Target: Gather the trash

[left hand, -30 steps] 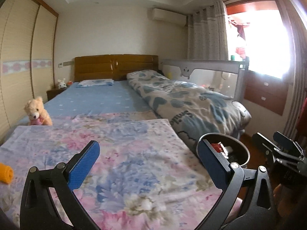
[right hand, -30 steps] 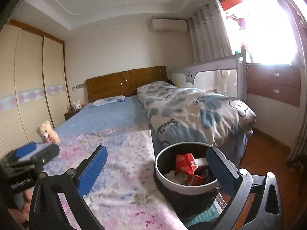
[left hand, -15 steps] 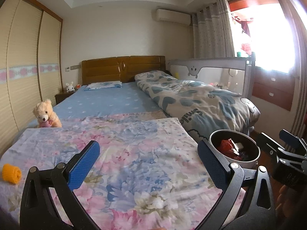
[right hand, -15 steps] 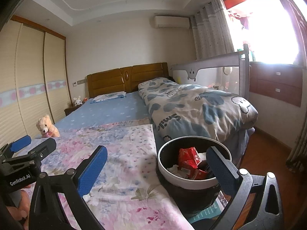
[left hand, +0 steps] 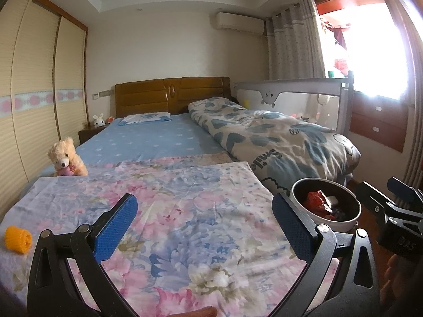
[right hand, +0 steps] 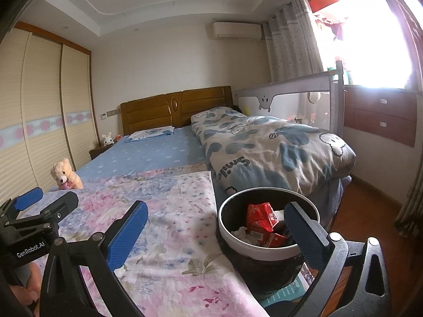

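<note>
A black trash bin with a white rim [right hand: 264, 252] stands at the right edge of the bed, holding red wrappers [right hand: 260, 216] and crumpled paper. My right gripper [right hand: 216, 227] is open and empty, its right finger over the bin's near rim. In the left wrist view the bin [left hand: 343, 223] sits just right of my open, empty left gripper [left hand: 203, 227], which hovers over the floral sheet [left hand: 185, 211]. A small orange ribbed object [left hand: 18, 239] lies on the sheet at far left. Each gripper shows in the other's view: left [right hand: 47, 202], right [left hand: 386, 194].
A teddy bear [left hand: 66, 159] sits at the sheet's far left corner. Beyond lie a blue bedsheet [left hand: 158, 140], a cloud-print duvet [right hand: 277, 148] and a grey bed rail [right hand: 290, 89]. Wooden floor [right hand: 364, 206] and drawers [right hand: 383, 121] are on the right, wardrobe doors on the left.
Both views have pulled back and risen a little. The bin's inside and the orange object show more fully in the left view. Both grippers stay open.
</note>
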Demonstrator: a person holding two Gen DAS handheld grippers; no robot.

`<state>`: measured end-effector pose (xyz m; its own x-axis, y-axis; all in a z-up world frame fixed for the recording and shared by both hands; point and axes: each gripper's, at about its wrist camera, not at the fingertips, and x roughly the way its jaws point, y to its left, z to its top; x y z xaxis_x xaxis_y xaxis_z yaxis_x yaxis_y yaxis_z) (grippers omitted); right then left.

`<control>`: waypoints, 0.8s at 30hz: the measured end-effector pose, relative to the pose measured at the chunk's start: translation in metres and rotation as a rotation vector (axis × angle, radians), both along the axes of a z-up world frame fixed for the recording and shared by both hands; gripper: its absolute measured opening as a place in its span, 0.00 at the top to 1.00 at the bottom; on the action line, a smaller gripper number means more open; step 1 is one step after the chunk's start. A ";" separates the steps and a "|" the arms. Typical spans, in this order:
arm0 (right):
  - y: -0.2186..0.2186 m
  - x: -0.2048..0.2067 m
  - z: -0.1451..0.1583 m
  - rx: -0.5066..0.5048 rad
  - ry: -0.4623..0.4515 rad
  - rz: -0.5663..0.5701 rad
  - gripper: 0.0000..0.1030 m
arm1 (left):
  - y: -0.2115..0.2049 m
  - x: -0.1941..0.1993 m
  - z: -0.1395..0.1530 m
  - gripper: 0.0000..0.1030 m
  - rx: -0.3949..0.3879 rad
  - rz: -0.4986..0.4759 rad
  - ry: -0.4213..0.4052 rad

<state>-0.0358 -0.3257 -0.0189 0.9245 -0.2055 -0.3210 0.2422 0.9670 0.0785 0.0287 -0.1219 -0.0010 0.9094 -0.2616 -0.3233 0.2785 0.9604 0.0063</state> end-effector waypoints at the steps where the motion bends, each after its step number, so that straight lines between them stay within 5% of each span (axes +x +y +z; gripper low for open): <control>1: 0.000 0.000 0.001 0.000 -0.001 0.000 0.00 | 0.000 0.000 0.000 0.00 -0.001 0.000 0.002; 24: 0.007 0.001 0.001 0.002 0.005 0.008 0.00 | -0.001 0.002 -0.004 0.00 0.006 -0.009 0.019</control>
